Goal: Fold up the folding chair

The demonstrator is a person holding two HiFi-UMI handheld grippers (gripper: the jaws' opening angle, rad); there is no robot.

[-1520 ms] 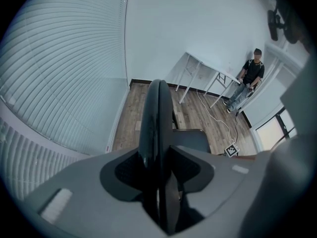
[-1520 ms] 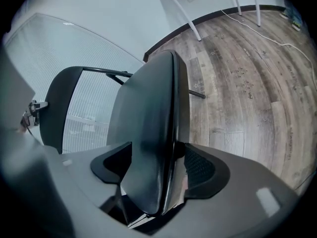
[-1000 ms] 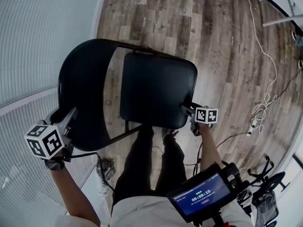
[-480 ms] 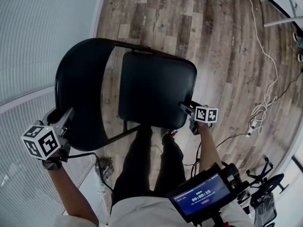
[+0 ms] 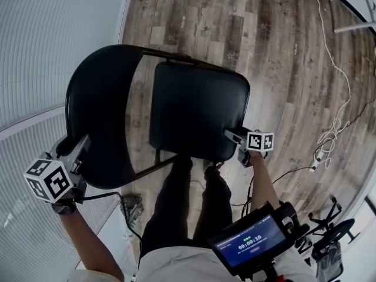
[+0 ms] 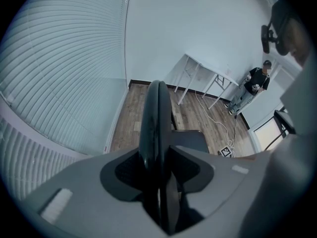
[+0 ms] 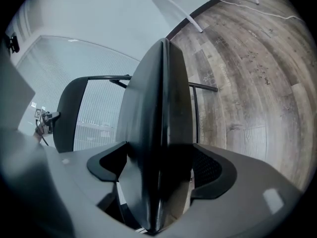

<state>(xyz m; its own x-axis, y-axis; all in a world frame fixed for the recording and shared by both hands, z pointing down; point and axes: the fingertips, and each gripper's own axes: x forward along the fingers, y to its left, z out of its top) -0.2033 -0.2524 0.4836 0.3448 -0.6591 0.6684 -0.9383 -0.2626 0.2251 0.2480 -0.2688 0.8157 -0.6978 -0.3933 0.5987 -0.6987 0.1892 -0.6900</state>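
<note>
The jaws of the left gripper (image 5: 77,150) were clamped on the rim of the backrest (image 5: 100,107), at the head view's lower left. Those of the right gripper (image 5: 235,136) had just been opening and were spread around the seat (image 5: 200,98) edge, right of centre. The folding chair (image 5: 164,122) was seen unfolded on the wooden floor (image 5: 282,69), mid-frame.

The chair (image 5: 176,107) is black with a thin dark metal frame (image 5: 170,56), and it stands unfolded on the wooden floor (image 5: 282,69), close to a wall of pale blinds (image 5: 53,51). Its padded, rounded-square seat (image 5: 200,113) lies open and about level, facing up. The curved backrest (image 5: 100,110) rises at the seat's left in the head view, with a gap between the two showing the floor.
</note>
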